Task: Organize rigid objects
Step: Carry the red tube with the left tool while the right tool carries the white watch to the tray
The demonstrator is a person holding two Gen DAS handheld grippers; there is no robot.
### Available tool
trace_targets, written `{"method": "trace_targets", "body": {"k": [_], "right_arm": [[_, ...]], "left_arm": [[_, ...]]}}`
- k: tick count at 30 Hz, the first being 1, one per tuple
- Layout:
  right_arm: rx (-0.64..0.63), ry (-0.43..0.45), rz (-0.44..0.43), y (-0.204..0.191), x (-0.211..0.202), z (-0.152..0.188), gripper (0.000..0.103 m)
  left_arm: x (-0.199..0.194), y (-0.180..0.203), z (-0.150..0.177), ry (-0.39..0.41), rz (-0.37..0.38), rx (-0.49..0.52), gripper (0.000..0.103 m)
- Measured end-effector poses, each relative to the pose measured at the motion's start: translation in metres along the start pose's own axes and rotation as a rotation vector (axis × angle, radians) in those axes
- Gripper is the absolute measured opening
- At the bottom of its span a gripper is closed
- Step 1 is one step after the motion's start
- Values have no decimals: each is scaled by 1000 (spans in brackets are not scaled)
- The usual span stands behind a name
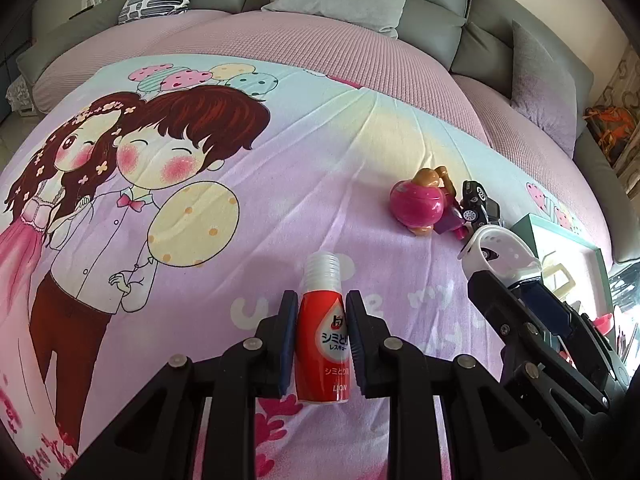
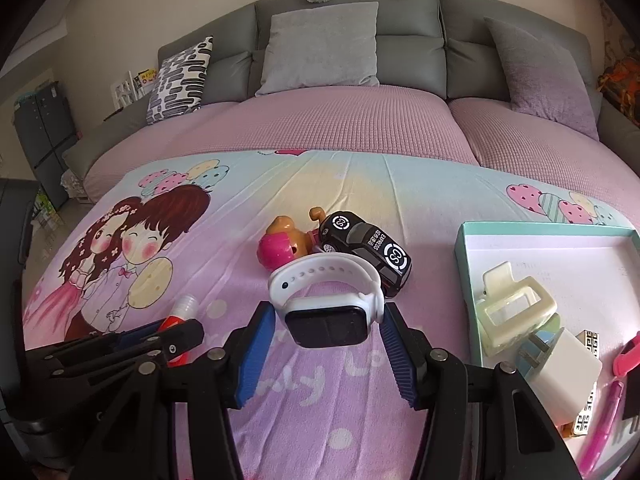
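My left gripper [image 1: 322,300] is shut on a small red bottle [image 1: 322,344] with a clear cap and a white label, holding it upright over the cartoon bedspread. In the right wrist view the bottle's cap [image 2: 186,306] pokes out past the left gripper [image 2: 176,332]. A white smartwatch [image 2: 326,326] with a dark screen sits between the blue pads of my right gripper [image 2: 328,312], gripped by its body, strap looped forward. From the left wrist view the watch [image 1: 500,248] hangs at the tip of the right gripper [image 1: 500,280], just above the bed.
A pink and brown toy figure [image 2: 280,252] and a black toy car [image 2: 368,248] lie together just beyond the watch. At the right, a teal-rimmed tray [image 2: 464,248] holds a cream hair claw [image 2: 516,312], a white charger [image 2: 568,372] and a pink pen [image 2: 604,420]. Grey sofa cushions line the back.
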State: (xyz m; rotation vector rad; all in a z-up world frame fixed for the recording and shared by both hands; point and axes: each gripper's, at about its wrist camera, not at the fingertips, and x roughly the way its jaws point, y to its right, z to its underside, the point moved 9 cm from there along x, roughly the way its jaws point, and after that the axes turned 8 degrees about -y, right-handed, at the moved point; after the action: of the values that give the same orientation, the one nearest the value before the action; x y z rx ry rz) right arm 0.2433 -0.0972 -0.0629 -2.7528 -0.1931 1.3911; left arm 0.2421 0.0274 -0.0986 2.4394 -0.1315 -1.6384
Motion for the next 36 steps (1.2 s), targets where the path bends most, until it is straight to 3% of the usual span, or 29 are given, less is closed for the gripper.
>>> {"method": "trace_targets", "body": {"k": [12,21,27,36], "right_arm": [[24,43,12,20,-28,-3,58],[81,90,37,55,-50,-8,58],[158,120,67,95,-66,-7,58],[328,150,168,185,-91,7,57]], "left_arm": [[-18,21,-5,39,-16,24,25],[-30,70,-6,71,-3,111,25],[-36,101,-8,90,10,156,25],[-45,153,-10,140,64,234,25]]}}
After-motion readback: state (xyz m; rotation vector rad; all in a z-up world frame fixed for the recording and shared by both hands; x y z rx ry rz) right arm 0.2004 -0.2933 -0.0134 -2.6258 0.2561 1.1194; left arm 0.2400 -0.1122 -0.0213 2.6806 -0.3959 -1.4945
